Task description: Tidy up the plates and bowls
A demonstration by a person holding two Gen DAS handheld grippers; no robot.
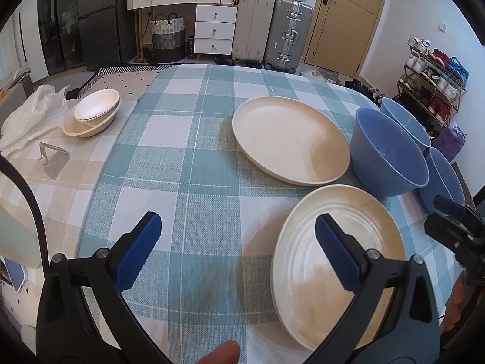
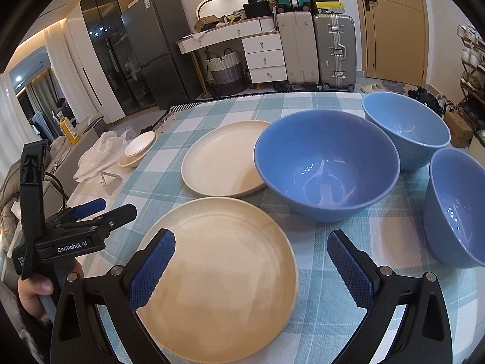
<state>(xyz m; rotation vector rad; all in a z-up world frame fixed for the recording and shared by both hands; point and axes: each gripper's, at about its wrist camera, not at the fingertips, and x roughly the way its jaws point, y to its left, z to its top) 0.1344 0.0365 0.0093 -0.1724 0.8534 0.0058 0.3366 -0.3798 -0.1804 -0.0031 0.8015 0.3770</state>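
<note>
Two cream plates lie on the checked tablecloth: a near plate [image 1: 339, 261] [image 2: 224, 276] and a far plate [image 1: 291, 139] [image 2: 224, 157]. Three blue bowls stand to their right: a middle bowl [image 1: 391, 154] [image 2: 327, 163], a far bowl [image 1: 406, 121] [image 2: 406, 127] and a near right bowl [image 1: 442, 179] [image 2: 457, 206]. My left gripper [image 1: 238, 239] is open above the cloth, left of the near plate, its right finger over the plate. My right gripper [image 2: 250, 261] is open and empty over the near plate's right part. The left gripper also shows in the right wrist view [image 2: 100, 209].
A stack of small white bowls [image 1: 94, 112] [image 2: 138, 148] sits at the table's far left beside a white plastic bag [image 1: 33, 121]. A metal stand [image 1: 54, 159] lies near them. Suitcases, drawers and a shoe rack stand beyond the table.
</note>
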